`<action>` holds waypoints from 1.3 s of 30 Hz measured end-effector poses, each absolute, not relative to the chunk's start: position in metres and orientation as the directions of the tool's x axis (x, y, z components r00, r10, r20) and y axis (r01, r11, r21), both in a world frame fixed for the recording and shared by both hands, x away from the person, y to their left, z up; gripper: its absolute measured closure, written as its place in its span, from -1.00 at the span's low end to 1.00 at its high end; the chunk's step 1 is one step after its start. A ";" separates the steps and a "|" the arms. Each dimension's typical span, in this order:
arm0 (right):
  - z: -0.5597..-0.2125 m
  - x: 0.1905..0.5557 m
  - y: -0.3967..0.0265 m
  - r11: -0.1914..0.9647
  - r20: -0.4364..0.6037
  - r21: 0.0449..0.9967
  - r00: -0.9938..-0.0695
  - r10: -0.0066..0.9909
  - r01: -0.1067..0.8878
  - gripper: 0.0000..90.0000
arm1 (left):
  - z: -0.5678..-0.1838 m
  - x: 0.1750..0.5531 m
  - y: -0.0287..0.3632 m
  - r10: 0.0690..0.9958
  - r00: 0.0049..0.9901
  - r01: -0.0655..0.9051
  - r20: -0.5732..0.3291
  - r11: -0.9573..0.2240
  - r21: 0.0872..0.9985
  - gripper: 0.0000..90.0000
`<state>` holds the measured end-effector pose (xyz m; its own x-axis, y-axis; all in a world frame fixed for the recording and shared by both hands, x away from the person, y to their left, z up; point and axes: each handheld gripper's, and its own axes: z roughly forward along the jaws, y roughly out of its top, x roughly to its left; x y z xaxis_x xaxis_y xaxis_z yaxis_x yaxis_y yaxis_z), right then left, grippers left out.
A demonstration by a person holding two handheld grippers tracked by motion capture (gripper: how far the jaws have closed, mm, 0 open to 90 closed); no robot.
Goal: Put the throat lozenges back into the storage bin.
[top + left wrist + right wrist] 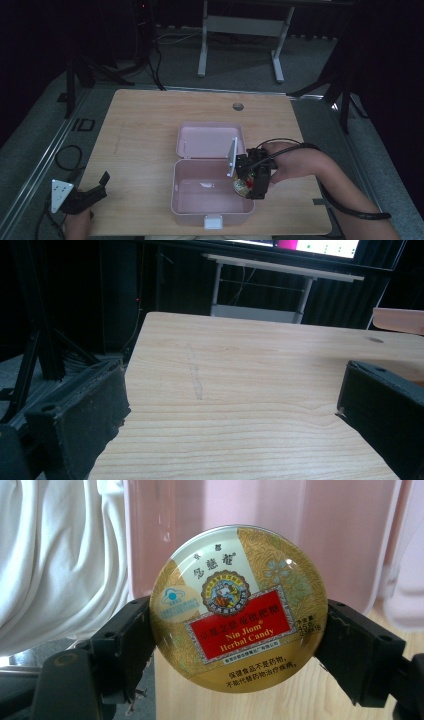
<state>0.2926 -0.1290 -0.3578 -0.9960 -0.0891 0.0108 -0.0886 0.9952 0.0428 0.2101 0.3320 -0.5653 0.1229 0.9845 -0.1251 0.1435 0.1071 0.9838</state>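
As the right hand-held gripper (248, 186) clamps the round candy tin (239, 609) by its edges at the right wall of the open pink box (181, 207), the step in hand seems to be placing it inside. The next move probably needs a lowering over the rim, then a release. The tin is gold with a red label. The left hand-held gripper (227, 412) rests with jaws apart and empty at the left corner of the surface (142, 125).

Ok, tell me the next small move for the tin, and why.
Probably lower the tin into the open pink box and release. The right gripper clamps it by its edges at the box's right rim, and the box looks nearly empty. The left gripper rests open, apart.
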 end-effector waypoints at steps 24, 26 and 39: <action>-0.419 0.299 -0.099 0.992 0.083 -0.012 -0.989 -0.125 -0.127 -0.56 | -0.565 0.210 0.332 0.984 0.124 0.143 -0.126 0.108 0.984 -0.99; -0.428 0.300 -0.097 0.991 0.078 -0.023 -0.988 -0.133 -0.135 -0.56 | -0.565 0.210 0.332 0.984 0.125 0.144 -0.126 0.108 0.984 -0.99; -0.468 0.302 -0.089 0.980 0.085 -0.120 -0.985 -0.152 -0.161 -0.56 | -0.565 0.210 0.332 0.984 0.127 0.145 -0.127 0.108 0.983 -0.99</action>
<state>0.3016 -0.0893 -0.4677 -0.9848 -0.1515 0.0853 -0.1611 0.9796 -0.1201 0.2103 0.3322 -0.5653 0.1272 0.9838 -0.1267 0.1454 0.1078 0.9835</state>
